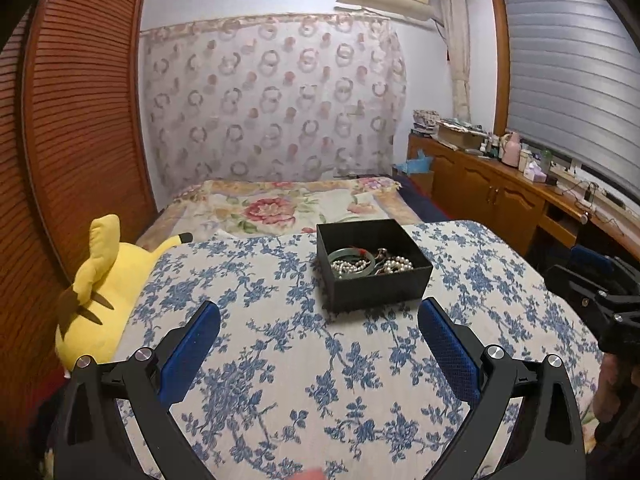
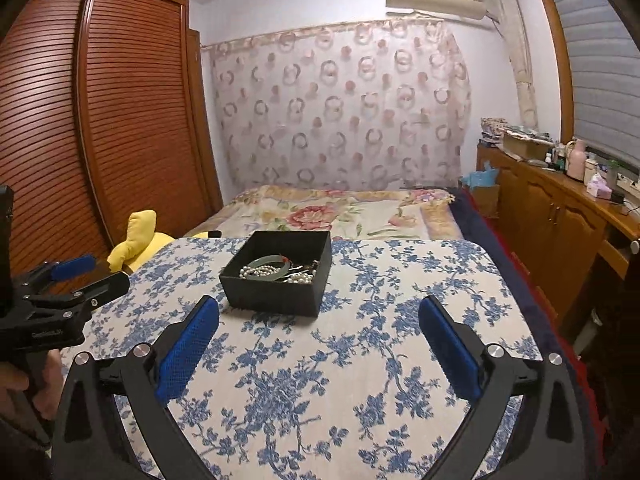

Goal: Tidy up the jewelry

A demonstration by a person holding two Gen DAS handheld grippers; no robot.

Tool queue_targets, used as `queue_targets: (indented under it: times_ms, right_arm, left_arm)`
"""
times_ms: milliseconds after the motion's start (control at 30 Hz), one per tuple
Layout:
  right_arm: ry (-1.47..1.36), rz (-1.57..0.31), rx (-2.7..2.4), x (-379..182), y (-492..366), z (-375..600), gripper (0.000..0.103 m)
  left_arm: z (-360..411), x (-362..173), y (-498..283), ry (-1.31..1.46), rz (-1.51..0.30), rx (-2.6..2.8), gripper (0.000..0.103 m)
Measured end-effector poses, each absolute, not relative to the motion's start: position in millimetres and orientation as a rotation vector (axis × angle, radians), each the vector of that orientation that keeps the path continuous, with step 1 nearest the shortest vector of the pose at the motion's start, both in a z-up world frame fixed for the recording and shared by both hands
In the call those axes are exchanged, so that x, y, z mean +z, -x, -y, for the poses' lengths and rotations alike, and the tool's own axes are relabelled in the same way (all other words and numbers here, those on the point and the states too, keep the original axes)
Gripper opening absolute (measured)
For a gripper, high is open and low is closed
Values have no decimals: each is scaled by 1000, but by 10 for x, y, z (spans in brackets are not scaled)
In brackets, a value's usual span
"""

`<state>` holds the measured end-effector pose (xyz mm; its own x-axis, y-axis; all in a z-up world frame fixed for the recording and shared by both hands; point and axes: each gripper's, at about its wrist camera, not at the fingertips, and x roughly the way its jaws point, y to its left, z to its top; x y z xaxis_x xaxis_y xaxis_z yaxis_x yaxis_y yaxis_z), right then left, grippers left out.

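**Jewelry in one box, both grippers empty**

While both grippers hang back over the near part of the cloth, the stock reads as follows, largest item first.

1. Cloth [image 1: 280, 360]: cream with blue flowers, covering a raised flat surface at the foot of a bed. Nothing but the box shows on it.
2. Toy [image 1: 104, 280]: yellow plush, off the cloth's left edge.
3. Left gripper [image 1: 320, 316] and right gripper [image 2: 320, 316]: fingers spread wide on each, blue pads facing inward, nothing between them. Both sit short of the box.
4. Box [image 1: 380, 292]: black, open-topped, square, standing upright toward the cloth's far edge.
5. Bangle [image 1: 352, 258]: pale green ring with a red bit at its rim, lying inside the box.
6. Pearls [image 1: 396, 266]: white strands heaped in the box, crossing the bangle; some darker metal pieces lie behind them (too small to name).

Step in hand, as a judgement: every piece in view lies in the box, loosely tangled. That fits jewelry gathered in at the close, or a jumble waiting to be sorted out; the views cannot settle which. Any pick from the box would call for a narrow, careful pinch, since strands overlap the bangle and may drag along.
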<state>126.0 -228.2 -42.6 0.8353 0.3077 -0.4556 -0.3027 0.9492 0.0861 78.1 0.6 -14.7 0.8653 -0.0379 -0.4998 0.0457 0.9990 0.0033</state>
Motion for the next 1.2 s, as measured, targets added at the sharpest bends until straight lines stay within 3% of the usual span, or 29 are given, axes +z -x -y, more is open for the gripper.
queue_targets:
  times_ms: [1200]
  right_arm:
    - [-12, -468, 302, -415, -1197, 2258, 101]
  left_arm:
    - [9, -131, -673, 3, -510, -56, 95]
